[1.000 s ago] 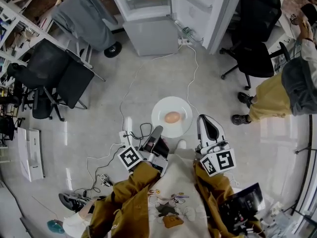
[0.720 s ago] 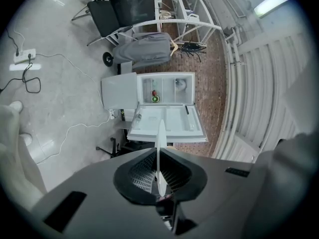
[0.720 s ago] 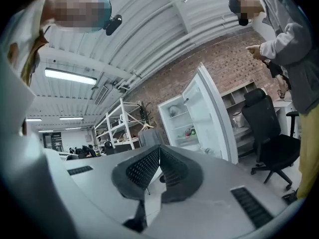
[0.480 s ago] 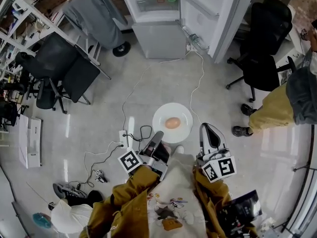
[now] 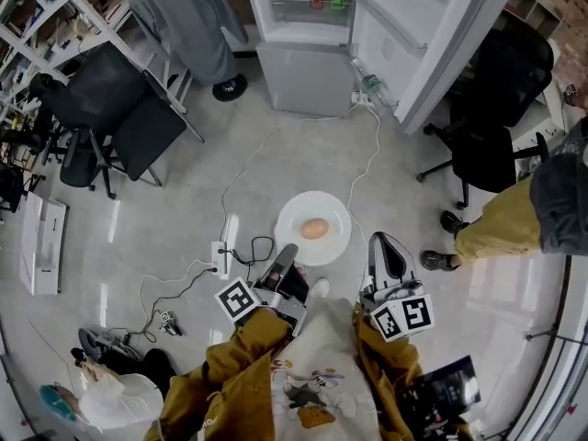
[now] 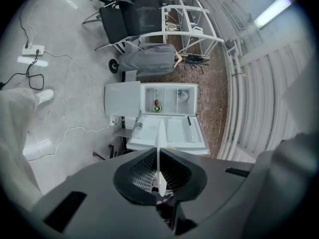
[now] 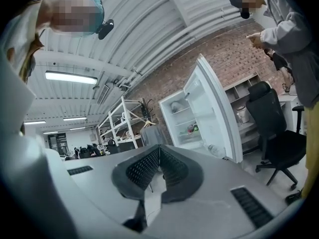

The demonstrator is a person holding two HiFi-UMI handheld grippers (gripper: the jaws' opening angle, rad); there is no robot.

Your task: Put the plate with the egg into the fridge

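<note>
A white plate (image 5: 336, 211) with a brown egg (image 5: 314, 229) on it hangs level above the floor in the head view. My left gripper (image 5: 288, 252) is shut on the plate's near left rim. In the left gripper view the plate (image 6: 159, 148) shows edge-on as a thin white line between the pads. My right gripper (image 5: 387, 247) is just right of the plate, apart from it, shut with nothing in it; its pads (image 7: 172, 166) meet at the tip. The open fridge (image 5: 303, 12) stands ahead, its door (image 5: 432, 35) swung to the right.
Black office chairs stand at the left (image 5: 110, 122) and right (image 5: 491, 145). A white power strip (image 5: 220, 257) and cables (image 5: 363, 168) lie on the floor before the fridge. A person's leg (image 5: 496, 219) is at the right. Metal shelving (image 5: 37, 26) lines the left.
The fridge has come nearer and shifted right in the head view. The plate with the egg stays in the left gripper's grip; the right gripper keeps its place beside it.
</note>
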